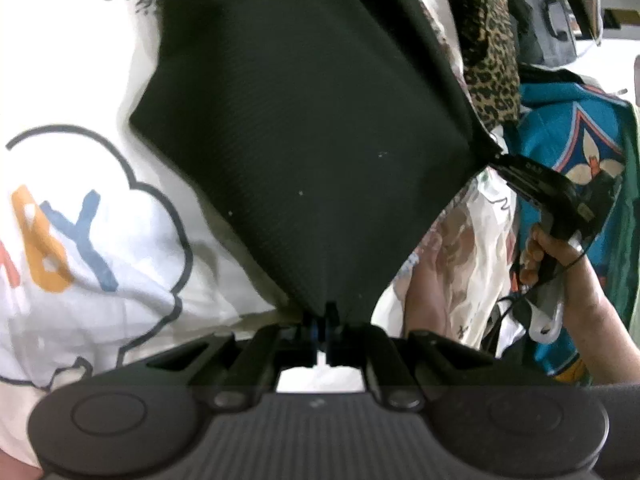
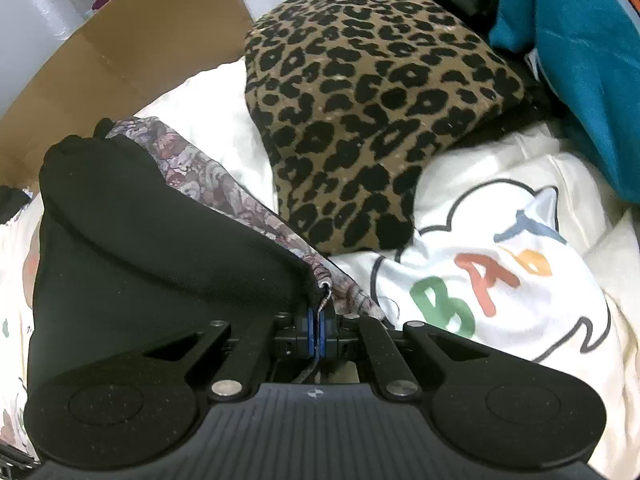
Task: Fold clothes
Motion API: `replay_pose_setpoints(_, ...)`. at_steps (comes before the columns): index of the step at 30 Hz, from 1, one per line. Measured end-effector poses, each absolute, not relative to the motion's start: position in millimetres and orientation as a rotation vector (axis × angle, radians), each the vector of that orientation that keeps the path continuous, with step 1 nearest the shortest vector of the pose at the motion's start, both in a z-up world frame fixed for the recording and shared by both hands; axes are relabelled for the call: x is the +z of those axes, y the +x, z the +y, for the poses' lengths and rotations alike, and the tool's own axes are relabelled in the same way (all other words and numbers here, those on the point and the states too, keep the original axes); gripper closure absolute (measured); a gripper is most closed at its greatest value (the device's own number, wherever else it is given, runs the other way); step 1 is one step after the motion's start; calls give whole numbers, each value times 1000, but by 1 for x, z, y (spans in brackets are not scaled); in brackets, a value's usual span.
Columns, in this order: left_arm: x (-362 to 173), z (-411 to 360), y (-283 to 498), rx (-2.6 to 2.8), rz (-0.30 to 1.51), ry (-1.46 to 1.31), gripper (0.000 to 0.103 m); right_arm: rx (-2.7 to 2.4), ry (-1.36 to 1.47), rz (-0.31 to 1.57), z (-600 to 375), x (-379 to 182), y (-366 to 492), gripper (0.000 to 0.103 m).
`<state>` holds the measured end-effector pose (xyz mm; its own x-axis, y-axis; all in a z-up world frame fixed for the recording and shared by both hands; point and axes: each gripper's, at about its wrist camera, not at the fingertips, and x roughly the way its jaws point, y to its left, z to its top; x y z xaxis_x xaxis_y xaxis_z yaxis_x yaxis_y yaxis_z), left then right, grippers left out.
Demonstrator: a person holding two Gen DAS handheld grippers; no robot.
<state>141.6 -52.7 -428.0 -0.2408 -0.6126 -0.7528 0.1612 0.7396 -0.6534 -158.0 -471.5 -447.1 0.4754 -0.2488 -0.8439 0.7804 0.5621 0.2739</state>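
I have the black garment [image 1: 304, 128] stretched between my two tools, filling the centre of the left wrist view as a taut, fine-ribbed dark sheet with a few pale lint specks. Its lowest corner runs down into my left tool [image 1: 320, 320], whose fingers are pinched together on the cloth at bottom centre. Its right corner comes to a point at mid right, where my right tool [image 1: 510, 168] bites it, gripped by my right hand [image 1: 560, 256].

In the right wrist view the same garment [image 2: 152, 248] bulges at lower left, soft and matte, with a rolled hem leading into the right tool [image 2: 322, 320], its blue-padded fingers clamped tight on the corner. A floral patterned lining or cloth [image 2: 224, 196] shows along that hem; I cannot tell whether it belongs to the garment.

Room is tight. Behind the sheet, filling the left side of the left view, lies a white printed T-shirt [image 1: 80, 216] with a cloud outline and coloured letters, crumpled and smooth. A leopard-print piece [image 2: 372, 112], nubby and thick, is folded in a block at upper centre, touching the white shirt [image 2: 500, 280]. A teal garment [image 2: 568, 60] crowds the upper right corner. A cardboard box flap [image 2: 132, 52] bounds the upper left edge.
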Motion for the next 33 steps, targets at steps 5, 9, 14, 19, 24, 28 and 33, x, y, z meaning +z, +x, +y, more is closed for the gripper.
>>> replay_pose_setpoints(5, -422, -48, 141, -778, 1667, -342, 100, -707, 737, 851, -471, -446, -163, 102)
replay_pose_setpoints(9, -418, -49, 142, -798, 1670, -323, 101, -704, 743, 855, -472, -445, -164, 102)
replay_pose_setpoints(14, -430, -47, 143, -772, 1698, -341, 101, -729, 778, 875, -479, -451, -167, 93)
replay_pose_setpoints(19, -430, -44, 143, -781, 1720, -367, 98, -736, 771, 845, -482, -444, -169, 84)
replay_pose_setpoints(24, -430, -45, 139, -786, 1714, -378, 102, -740, 787, 827, -488, -443, -173, 95)
replay_pose_setpoints(28, -424, -47, 139, -818, 1700, -373, 102, -742, 728, 845, -482, -436, -170, 100)
replay_pose_setpoints(33, -426, -53, 138, -829, 1701, -367, 102, -756, 699, 855, -481, -435, -170, 100)
